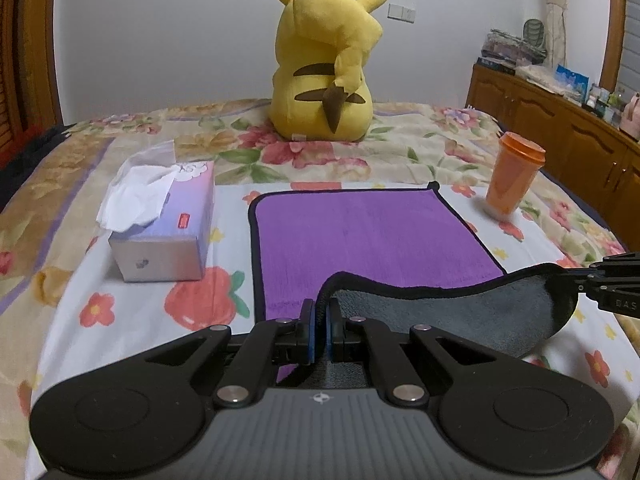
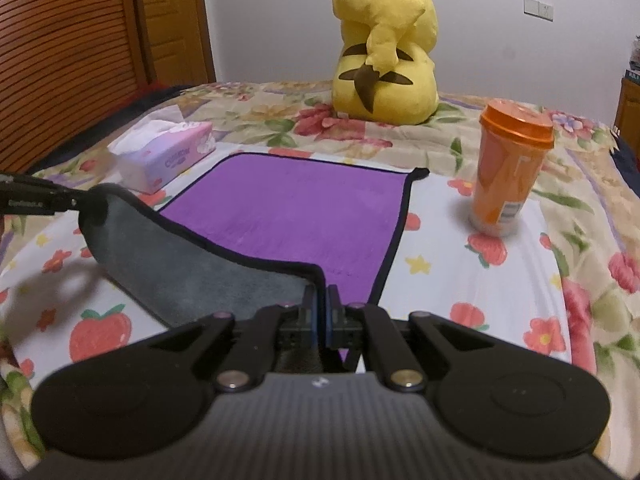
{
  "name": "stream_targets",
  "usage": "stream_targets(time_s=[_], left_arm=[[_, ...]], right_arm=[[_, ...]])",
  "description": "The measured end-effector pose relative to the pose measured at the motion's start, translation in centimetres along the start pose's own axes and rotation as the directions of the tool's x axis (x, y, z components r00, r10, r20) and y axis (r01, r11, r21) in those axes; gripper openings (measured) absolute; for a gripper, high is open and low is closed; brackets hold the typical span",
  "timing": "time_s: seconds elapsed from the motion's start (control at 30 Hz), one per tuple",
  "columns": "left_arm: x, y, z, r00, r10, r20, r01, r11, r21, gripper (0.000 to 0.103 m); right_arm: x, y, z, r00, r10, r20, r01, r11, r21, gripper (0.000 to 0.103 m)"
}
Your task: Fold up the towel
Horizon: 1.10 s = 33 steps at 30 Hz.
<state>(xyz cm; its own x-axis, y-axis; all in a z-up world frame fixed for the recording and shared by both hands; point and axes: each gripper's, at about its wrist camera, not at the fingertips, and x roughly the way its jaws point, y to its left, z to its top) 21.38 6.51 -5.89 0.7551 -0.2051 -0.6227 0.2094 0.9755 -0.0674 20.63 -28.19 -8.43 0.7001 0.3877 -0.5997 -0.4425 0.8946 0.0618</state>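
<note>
- A tissue box (image 1: pixel 160 232) sits on the floral bedspread (image 1: pixel 80 184) at the left, just beside the towel's left edge.
- The left claw (image 1: pixel 319 320) is pressed together on the near left corner of the purple towel (image 1: pixel 368 240), lifting the hem so the grey underside shows.
- The towel lies spread on the bed; its far half is flat, its near edge raised between the two claws.
- The right claw (image 2: pixel 320 312) pinches the near right corner likewise.
- A Pikachu plush (image 1: pixel 324 64) sits beyond the towel; an orange lidded cup (image 2: pixel 510 168) stands to the right, apparently clear of the cloth.
- Judged step: first fold just begun. Next, both corners should travel forward together and land on the far corners, edges aligned.
</note>
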Motion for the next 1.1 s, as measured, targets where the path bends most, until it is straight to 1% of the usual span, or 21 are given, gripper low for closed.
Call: stream_targets(time_s=[0.2, 0.37, 0.53, 0.67, 0.8, 0.93, 1.1], left_arm=[[1.4, 0.0, 0.4, 1.000, 0.003, -0.010, -0.003, 1.000, 0.023, 0.008], [2.2, 0.1, 0.9, 1.000, 0.003, -0.008, -0.002, 1.000, 0.026, 0.008], [2.7, 0.3, 1.7, 1.000, -0.005, 0.003, 0.005, 1.000, 0.026, 0.008], [3.0, 0.2, 2.2, 1.000, -0.007, 0.005, 0.007, 0.999, 0.035, 0.008], [2.5, -0.4, 2.8, 0.999, -0.024, 0.028, 0.022, 0.998, 0.059, 0.008], [1.9, -0.8, 3.6, 0.998, -0.035, 0.050, 0.032, 0.998, 0.060, 0.008], [1.8, -1.0, 4.5, 0.997, -0.027, 0.072, 0.022, 0.997, 0.069, 0.008]], right_arm=[[1.1, -0.8, -0.1, 1.000, -0.012, -0.011, 0.012, 1.000, 0.002, 0.004], [1.6, -1.0, 0.1, 1.000, -0.013, -0.002, 0.013, 1.000, -0.007, 0.004], [2.1, -1.8, 0.6, 1.000, 0.004, 0.006, -0.004, 1.000, 0.029, 0.004], [2.5, -2.2, 0.8, 1.000, 0.003, 0.008, -0.003, 0.999, 0.033, 0.004], [2.5, -2.5, 1.2, 1.000, 0.011, 0.017, -0.012, 0.999, 0.040, 0.004], [2.1, -2.4, 1.9, 0.999, 0.020, 0.039, -0.021, 0.999, 0.032, 0.004], [1.5, -2.3, 3.1, 0.997, 0.020, 0.069, -0.021, 1.000, 0.019, 0.004]])
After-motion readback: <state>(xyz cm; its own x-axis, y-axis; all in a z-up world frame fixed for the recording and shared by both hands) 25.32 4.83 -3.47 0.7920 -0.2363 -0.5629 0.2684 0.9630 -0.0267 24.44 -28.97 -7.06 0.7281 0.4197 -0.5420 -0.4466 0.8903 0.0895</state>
